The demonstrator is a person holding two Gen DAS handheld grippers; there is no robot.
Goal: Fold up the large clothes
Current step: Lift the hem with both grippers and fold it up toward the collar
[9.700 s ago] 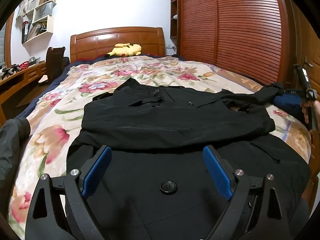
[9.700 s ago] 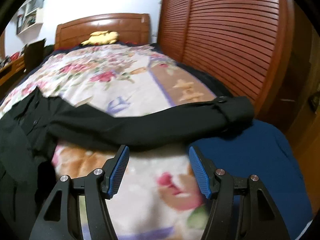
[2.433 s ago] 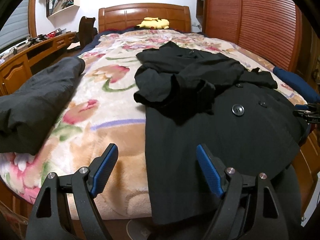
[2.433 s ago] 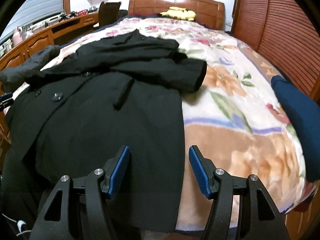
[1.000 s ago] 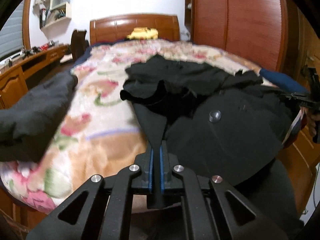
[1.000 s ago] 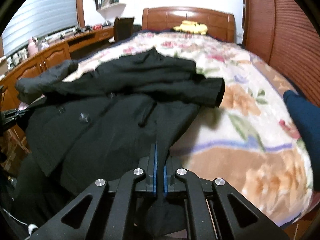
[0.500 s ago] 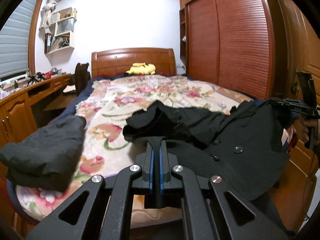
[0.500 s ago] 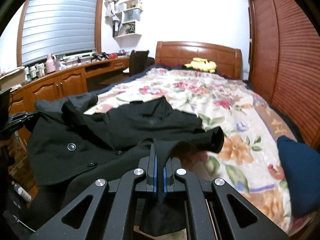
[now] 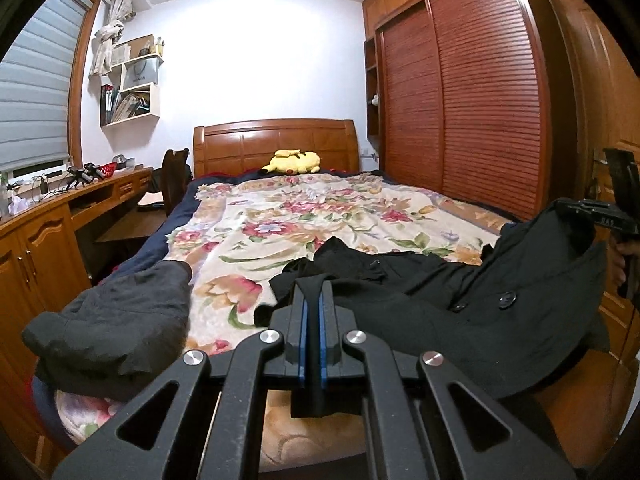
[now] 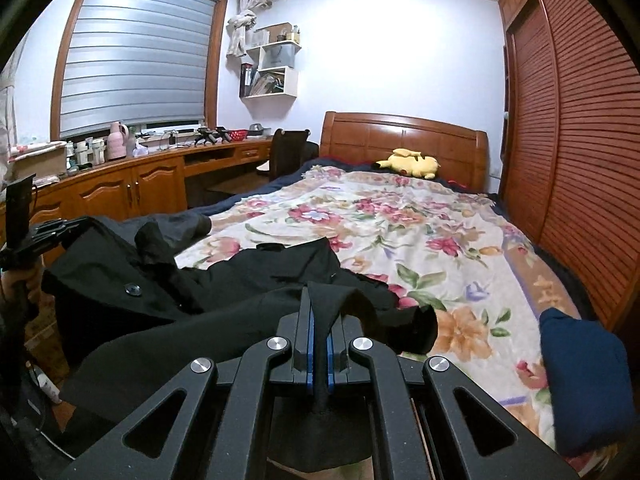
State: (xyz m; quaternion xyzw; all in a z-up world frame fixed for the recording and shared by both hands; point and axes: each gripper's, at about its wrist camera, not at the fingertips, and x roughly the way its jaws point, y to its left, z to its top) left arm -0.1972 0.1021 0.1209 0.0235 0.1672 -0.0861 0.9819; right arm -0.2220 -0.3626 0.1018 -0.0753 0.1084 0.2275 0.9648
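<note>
Left wrist: left tongs (image 9: 311,312) clamped on black coat (image 9: 460,304) hem | right tongs (image 10: 319,324) clamped on hem too | coat lifted off floral bed (image 10: 400,216)

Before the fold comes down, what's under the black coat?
The floral bedspread shows beyond the black coat. What the coat itself covers cannot be seen.

I can read almost nothing here. On my right gripper (image 9: 576,210), seen from the left camera, there is a small pale marking on its black body, too tiny to make out. The box (image 9: 138,76) on the shelf (image 9: 130,120) carries dark lettering, but it is too small to read.
</note>
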